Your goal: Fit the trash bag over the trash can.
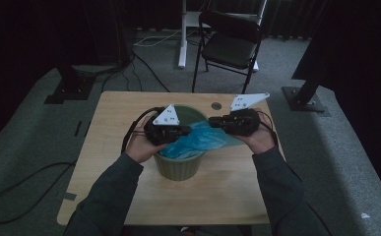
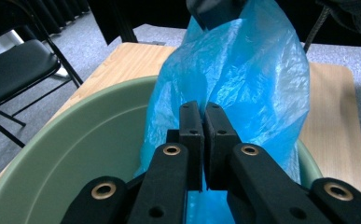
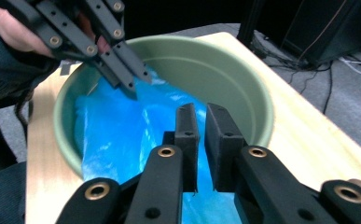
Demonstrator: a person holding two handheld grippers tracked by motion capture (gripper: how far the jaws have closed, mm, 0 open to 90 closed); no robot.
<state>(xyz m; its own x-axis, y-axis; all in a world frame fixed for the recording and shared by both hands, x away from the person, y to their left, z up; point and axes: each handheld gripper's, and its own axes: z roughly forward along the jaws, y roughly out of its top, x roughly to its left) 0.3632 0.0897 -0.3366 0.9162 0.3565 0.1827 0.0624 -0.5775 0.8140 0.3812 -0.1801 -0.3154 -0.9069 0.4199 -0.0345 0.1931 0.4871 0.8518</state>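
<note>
Your left tool (image 2: 201,109) is clamped on the blue bag (image 2: 243,74), which sits in the green bin (image 1: 178,167) on the worktop (image 1: 227,187). Your right tool (image 3: 204,112) looks nearly closed, seemingly pinching the bag too.

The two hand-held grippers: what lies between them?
A blue plastic bag stretches between the left hand-held gripper and the right hand-held gripper, over the green bin, in the high view.
</note>
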